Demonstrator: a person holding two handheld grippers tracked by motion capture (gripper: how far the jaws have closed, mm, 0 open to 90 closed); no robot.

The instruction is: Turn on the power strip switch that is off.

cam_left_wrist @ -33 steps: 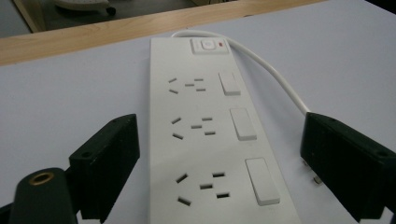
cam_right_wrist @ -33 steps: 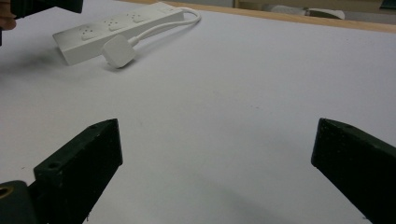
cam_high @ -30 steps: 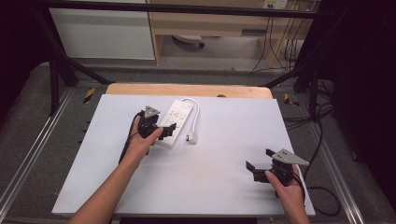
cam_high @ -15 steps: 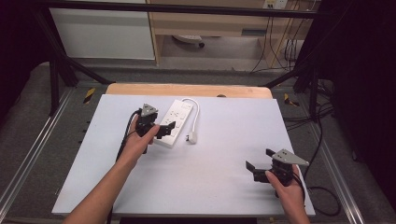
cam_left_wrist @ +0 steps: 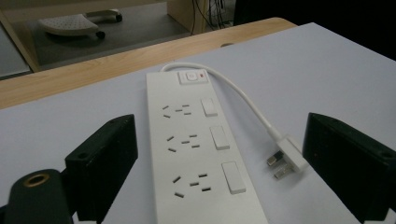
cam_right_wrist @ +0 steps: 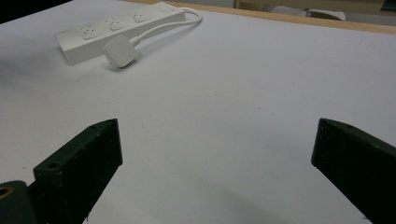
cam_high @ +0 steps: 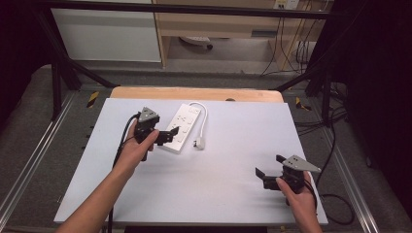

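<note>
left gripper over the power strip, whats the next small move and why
Probably ease the left gripper forward and down, then close across the power strip. Its jaws are open, standing either side of the strip's near end without touching it. The plug lies loose inside the right-hand jaw, so I'd keep clear of it. The right gripper hangs open, far off.

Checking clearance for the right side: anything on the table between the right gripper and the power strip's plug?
Nothing. In the right gripper view, bare white table runs from the open right gripper to the plug.
</note>
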